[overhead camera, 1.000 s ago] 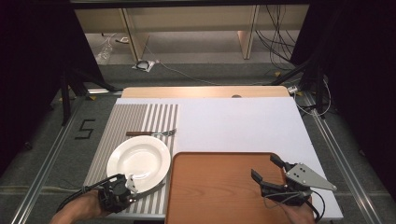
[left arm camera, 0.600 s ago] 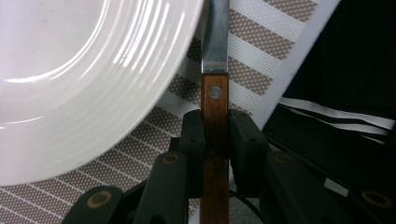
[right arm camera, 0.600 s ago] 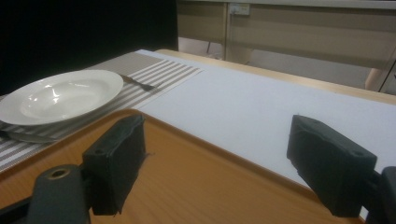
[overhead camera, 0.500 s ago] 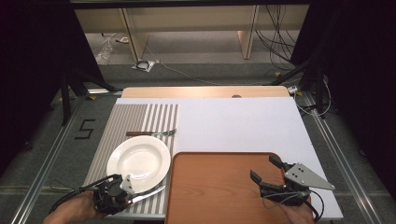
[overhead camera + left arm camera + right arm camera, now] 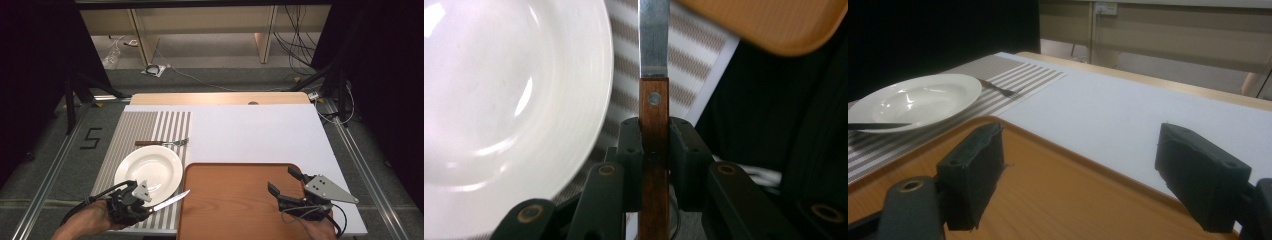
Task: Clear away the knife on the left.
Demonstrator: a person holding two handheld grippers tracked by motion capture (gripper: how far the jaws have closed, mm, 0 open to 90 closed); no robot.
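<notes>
My left gripper point(image 5: 136, 201) is at the near left corner of the table, shut on the wooden handle of a knife point(image 5: 654, 120). The knife's steel blade point(image 5: 171, 200) points right, toward the brown tray point(image 5: 235, 220), a little above the striped placemat point(image 5: 165, 125). A white plate point(image 5: 147, 171) lies on the placemat just beyond the gripper, and a fork point(image 5: 162, 143) rests behind it. My right gripper point(image 5: 283, 181) hovers open over the tray's right part, with nothing between its pads point(image 5: 973, 170).
A white sheet point(image 5: 255, 132) covers the table's middle and right, with a wooden strip point(image 5: 220, 98) along the far edge. The table's near edge runs just under my left hand. Shelves and cables lie on the floor beyond.
My left gripper has risen with the knife, so the blade now hangs above the placemat and reaches a bit farther right. The right gripper has stayed put.
</notes>
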